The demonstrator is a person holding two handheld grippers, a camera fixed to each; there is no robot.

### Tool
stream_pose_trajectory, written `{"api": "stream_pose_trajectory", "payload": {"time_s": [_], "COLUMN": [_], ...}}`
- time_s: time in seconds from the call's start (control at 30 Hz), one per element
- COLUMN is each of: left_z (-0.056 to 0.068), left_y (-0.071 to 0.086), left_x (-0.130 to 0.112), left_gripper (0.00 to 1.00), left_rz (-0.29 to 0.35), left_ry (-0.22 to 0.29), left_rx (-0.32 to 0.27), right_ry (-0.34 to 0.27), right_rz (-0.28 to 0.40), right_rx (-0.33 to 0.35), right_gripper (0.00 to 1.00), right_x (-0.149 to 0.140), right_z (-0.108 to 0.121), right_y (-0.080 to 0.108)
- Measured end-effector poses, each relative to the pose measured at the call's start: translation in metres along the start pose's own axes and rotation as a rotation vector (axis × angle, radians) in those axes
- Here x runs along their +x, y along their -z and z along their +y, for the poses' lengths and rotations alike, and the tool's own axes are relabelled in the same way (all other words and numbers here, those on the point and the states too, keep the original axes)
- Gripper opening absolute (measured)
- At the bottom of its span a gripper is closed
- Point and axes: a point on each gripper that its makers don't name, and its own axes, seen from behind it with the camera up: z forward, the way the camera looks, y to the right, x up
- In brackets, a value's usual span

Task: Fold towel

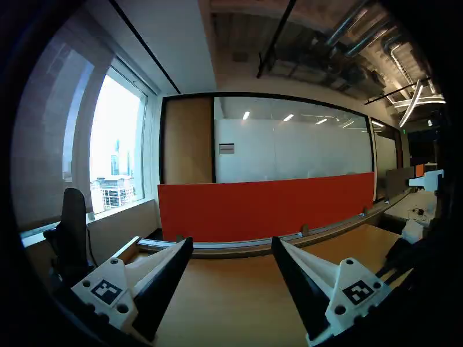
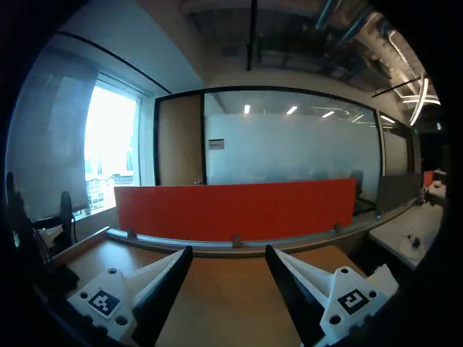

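Observation:
My left gripper [image 1: 231, 243] stands open over a bare wooden desk [image 1: 231, 295], its two white fingers [image 1: 144, 277] spread wide with nothing between them. In the right gripper view my right gripper [image 2: 228, 250] is open too, held above the same kind of wooden desktop [image 2: 226, 301] with an empty gap between its fingers [image 2: 324, 289]. Both point level toward an orange divider panel [image 1: 266, 208] at the desk's far edge. I see no towel in these frames.
The orange divider panel [image 2: 237, 209] runs along the back of the desk. Behind it are a glass wall [image 1: 289, 144] and a wooden door [image 1: 186, 141]. A bright window [image 1: 116, 156] is on the left, with a dark chair back [image 1: 74, 225] below it. Another desk [image 2: 405, 225] lies at right.

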Motion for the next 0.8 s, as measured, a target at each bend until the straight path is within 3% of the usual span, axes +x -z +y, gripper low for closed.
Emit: {"api": "stream_pose_trajectory", "payload": {"time_s": [0.2, 0.5, 0.8], "left_z": [-0.001, -0.006, 0.002], "left_y": [0.004, 0.015, 0.018], "left_x": [-0.012, -0.039, -0.082], "left_gripper": [1.0, 1.0, 1.0], "left_rz": [0.011, 0.016, 0.007], "left_ry": [0.003, -0.033, -0.022], "left_rx": [-0.006, 0.014, 0.023], "right_ry": [-0.002, -0.008, 0.012], "right_rz": [-0.016, -0.008, -0.005], "right_rx": [-0.005, -0.023, -0.027], "right_gripper": [0.97, 0.97, 0.97], "right_x": [-0.001, 0.001, -0.015], "right_z": [-0.009, -0.017, -0.018], "right_y": [-0.005, -0.009, -0.008]}}
